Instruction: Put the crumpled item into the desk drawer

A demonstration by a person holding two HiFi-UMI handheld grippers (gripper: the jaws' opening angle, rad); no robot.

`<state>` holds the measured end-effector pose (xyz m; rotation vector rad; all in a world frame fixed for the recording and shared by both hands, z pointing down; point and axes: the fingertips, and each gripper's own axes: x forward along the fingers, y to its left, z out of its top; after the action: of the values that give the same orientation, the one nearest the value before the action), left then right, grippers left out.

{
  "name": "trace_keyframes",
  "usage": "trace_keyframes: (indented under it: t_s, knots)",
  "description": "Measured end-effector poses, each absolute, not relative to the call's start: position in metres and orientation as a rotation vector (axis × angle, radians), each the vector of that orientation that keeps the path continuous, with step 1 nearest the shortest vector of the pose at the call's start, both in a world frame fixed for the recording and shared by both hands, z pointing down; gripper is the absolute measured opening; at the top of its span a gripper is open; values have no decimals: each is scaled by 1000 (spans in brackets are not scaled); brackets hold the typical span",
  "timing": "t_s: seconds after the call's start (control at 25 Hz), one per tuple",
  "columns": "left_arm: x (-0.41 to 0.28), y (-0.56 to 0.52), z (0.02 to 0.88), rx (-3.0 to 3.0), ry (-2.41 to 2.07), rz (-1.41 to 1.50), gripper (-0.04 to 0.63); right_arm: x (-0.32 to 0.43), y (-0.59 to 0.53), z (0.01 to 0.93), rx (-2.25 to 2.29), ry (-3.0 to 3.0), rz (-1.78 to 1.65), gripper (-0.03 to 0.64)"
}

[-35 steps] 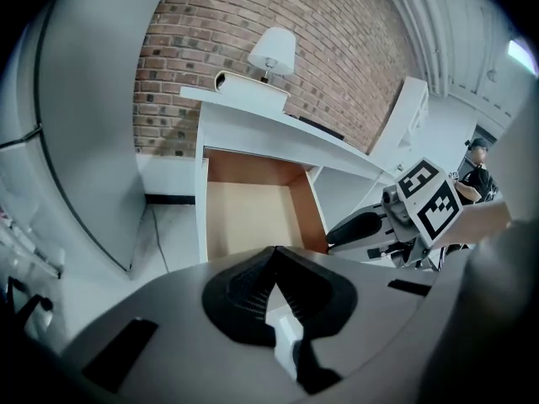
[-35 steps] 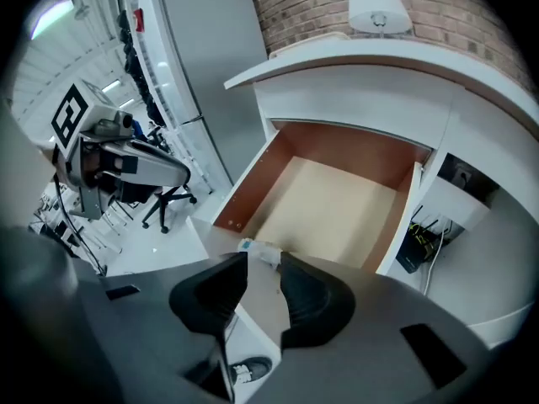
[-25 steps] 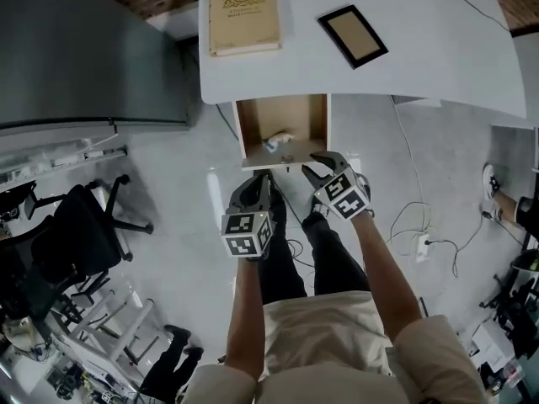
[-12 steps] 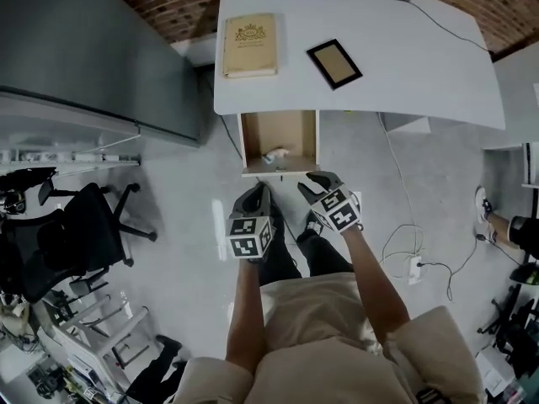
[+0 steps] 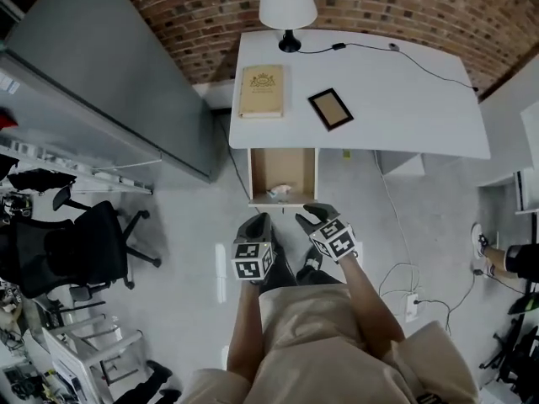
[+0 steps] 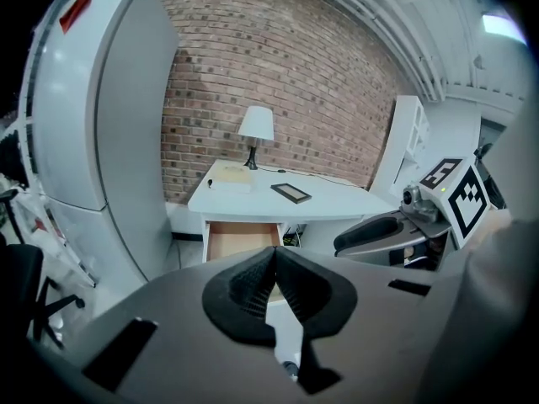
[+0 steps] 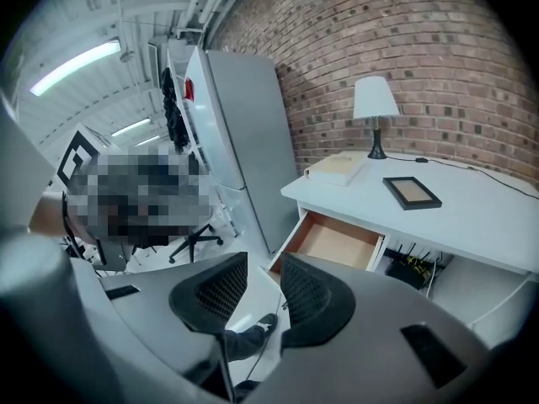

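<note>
We stand back from the desk with both claws held low over the floor, in front of our legs. The left claw (image 5: 255, 223) has its jaws pressed together with nothing between them. The right claw (image 5: 312, 217), just beside it and not touching, has its jaws a little apart and holds nothing. Off to our left on the floor is a black office chair (image 5: 76, 251). Beyond the claws, the drawer (image 5: 282, 162) stands pulled out from under the front edge of the tabletop (image 5: 404, 99), toward its left end. The crumpled item (image 5: 280, 191), pale, lies inside the drawer close to its front wall. Near the tabletop's left edge we note a tan book (image 5: 262, 91), and just right of it a dark picture frame (image 5: 330, 109), flat and askew. A lamp (image 5: 287, 2) stands at the back edge. A brick wall (image 5: 404, 7) is behind it, and a tall grey cabinet (image 5: 109, 91) stands to the left.
</note>
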<state>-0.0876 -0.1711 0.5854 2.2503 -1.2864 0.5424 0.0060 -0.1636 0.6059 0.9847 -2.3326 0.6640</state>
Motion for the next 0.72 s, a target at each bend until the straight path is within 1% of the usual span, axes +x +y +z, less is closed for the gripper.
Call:
trace_keyframes:
  t_s: [0.28, 0.72]
  knots:
    - [-89, -168, 557, 2286, -1352, 512, 17, 14, -145, 581, 1021, -2388, 698, 147]
    - [-92, -153, 549, 2269, -1357, 508, 17, 30, -124, 594, 1005, -2359, 705, 147]
